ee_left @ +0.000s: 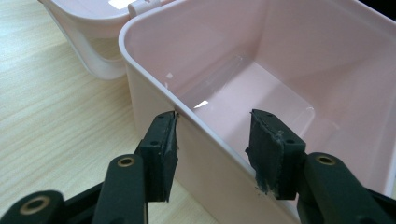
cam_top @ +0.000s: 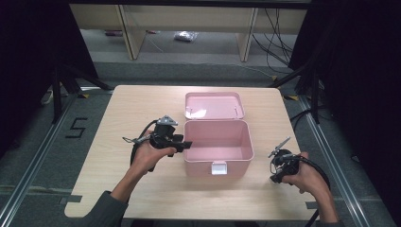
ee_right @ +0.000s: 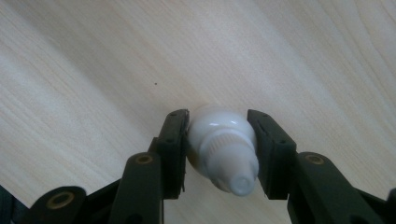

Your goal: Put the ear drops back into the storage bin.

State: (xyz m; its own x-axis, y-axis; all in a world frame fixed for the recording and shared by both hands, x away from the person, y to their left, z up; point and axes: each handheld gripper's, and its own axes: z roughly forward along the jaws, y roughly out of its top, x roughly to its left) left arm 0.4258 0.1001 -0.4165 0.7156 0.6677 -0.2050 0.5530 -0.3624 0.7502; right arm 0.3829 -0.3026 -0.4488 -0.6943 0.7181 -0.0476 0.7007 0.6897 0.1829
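Observation:
A pink plastic box [cam_top: 217, 163] stands open mid-table, empty, with its lid [cam_top: 213, 105] laid back behind it. My left gripper [cam_top: 186, 144] straddles the box's left wall [ee_left: 154, 100]. One pad's tip touches the rim from outside, and the base of the other pad [ee_left: 268, 149] meets it from inside. Right of the box, my right gripper [cam_top: 275, 178] points down at the table. Its pads [ee_right: 175, 144] press both sides of a small white bottle [ee_right: 219, 140] lying on the wood, its ribbed cap toward the camera.
The light wooden table [cam_top: 142, 198] has rounded corners, and its right edge lies close to my right hand. A white latch [cam_top: 218, 168] sits on the box's front. Dark curtains, stands and cables surround the table on a grey floor.

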